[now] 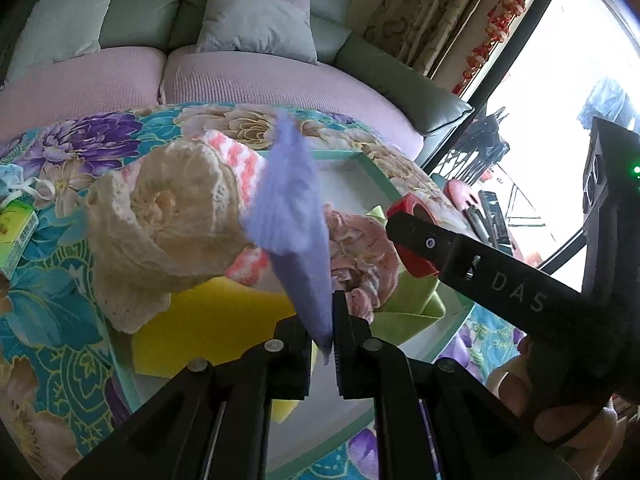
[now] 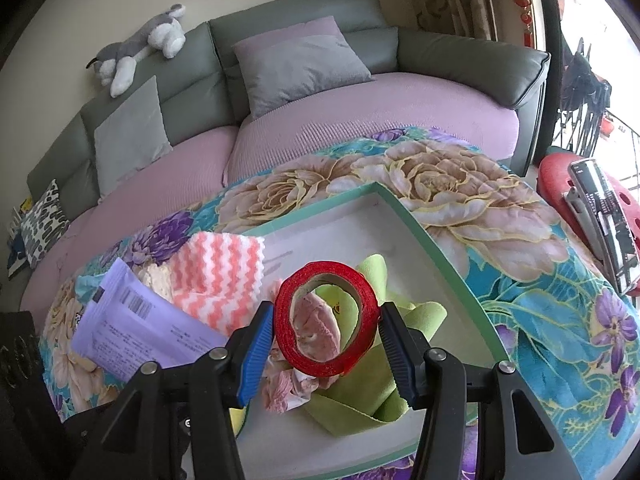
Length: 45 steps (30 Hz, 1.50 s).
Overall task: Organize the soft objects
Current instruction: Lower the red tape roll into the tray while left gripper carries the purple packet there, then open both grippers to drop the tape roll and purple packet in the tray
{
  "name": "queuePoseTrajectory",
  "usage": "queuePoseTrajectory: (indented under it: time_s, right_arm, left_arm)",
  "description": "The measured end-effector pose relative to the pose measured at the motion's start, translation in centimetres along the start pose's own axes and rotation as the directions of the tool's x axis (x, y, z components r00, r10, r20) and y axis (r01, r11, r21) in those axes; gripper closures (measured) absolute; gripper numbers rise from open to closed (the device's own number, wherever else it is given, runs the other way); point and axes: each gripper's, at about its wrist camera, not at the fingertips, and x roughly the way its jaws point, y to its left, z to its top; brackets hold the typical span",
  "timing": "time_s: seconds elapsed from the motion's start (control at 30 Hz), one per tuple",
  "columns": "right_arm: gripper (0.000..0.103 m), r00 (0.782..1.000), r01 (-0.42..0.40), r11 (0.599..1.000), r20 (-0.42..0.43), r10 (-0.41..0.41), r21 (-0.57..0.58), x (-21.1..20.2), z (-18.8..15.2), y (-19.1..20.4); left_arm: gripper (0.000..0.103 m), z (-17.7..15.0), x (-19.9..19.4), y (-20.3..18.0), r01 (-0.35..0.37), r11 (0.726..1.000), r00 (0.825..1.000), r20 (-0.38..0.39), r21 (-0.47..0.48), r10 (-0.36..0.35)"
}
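Placing step: left tool pinching lilac packet, right tool clamping red tape roll, both over tray; next, lowering and release inside.

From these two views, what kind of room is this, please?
Most likely a home living room. A grey-green sofa with cushions stands behind a floral cloth, a plush dog lies on the sofa's back, and a patterned curtain hangs by a bright window.
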Motion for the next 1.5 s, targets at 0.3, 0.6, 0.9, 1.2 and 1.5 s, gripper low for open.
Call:
queuePoseTrajectory:
  time_s: [0.3,0.6,0.9,1.2,1.5]
  right_arm:
    - [0.046,1.000,0.001,1.000,-0.018,-0.001,-0.017,0.5,-0.3,0.5]
    - [0.046,0.999,0.003,1.000,-0.042,-0.004,-0.026,0.9,-0.4,0.6]
    - [0.034,0.998,0.016,1.000,-0.062,-0.018,-0.026,1.4,-0.6,0.6]
    - [0.020,0.998,0.030,0.999,-0.056,-0.032,-0.043,1.2,-0.6,1.0]
    - [0.002,0.998,0.040,0.998,-0.041,-0.042,-0.044,1.2,-0.5,1.2]
  left_arm:
    - [0.075,0.0,-0.9,0.5,-0.021,1.000,1.000,0.011,-0.023,0.021]
    - [0.063,0.0,-1.9,1.0,-0.067,0.997,0.998,0.018,-0.029,0.067]
    - [0.058,0.0,-3.5,2.0,-0.116,0.992,0.992,0.043,-0.045,0.118]
    - [0.047,0.4,-6.1,3.3,-0.211,0.974,0.970,0.102,-0.076,0.219]
    - [0.039,0.6,-8.1,6.9,-0.418,0.886,0.886,0.127,-0.199,0.446]
